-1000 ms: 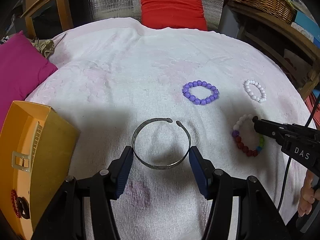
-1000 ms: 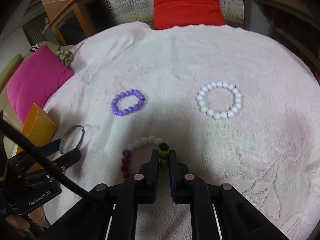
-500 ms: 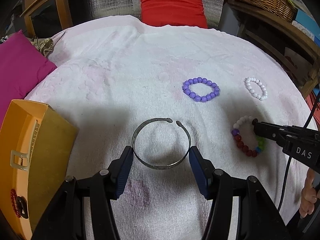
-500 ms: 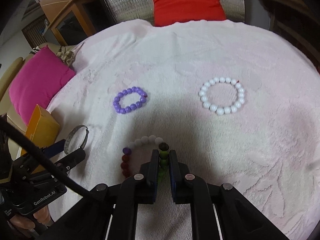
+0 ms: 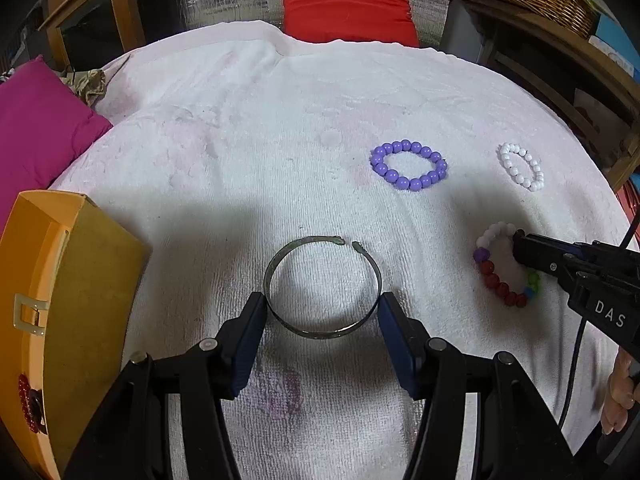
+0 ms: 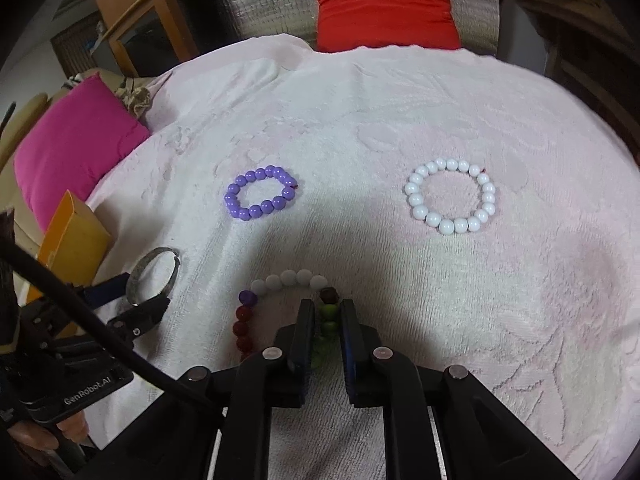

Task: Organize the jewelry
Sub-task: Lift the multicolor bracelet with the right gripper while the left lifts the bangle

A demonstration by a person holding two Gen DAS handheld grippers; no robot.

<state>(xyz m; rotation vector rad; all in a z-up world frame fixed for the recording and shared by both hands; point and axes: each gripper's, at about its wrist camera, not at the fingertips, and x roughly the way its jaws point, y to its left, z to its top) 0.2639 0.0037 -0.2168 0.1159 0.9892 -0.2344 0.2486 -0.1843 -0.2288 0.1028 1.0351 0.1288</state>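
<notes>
A white towel (image 5: 248,128) covers the surface I'm working over, with a magenta cushion (image 5: 36,128) at its left edge and a red cushion (image 5: 346,2) at the far side. At my left stands an orange box (image 5: 86,300), open toward me; inside it I can see a string of dark red beads (image 5: 25,402) near the bottom (what else it holds I cannot tell).

My left tongs (image 5: 322,312) stand about half open around the metal cuff bangle (image 5: 322,284). Its near half sits between my blue pads (image 5: 250,332), its gap faces away from me, and each pad lies right at the bangle's side; whether they press it I cannot tell.

My right tongs (image 6: 326,316) are closed on the multicoloured bead bracelet (image 6: 280,280), pinching its green beads between the two fingers. The rest of that bracelet, white beads at the far arc, a purple one and dark red ones on the left, lies on the towel just ahead of and beside the tips.

Farther out, well apart from both tongs, the purple bead bracelet (image 6: 260,193) lies flat on the towel, and the white bead bracelet (image 6: 450,196) lies to its right.
</notes>
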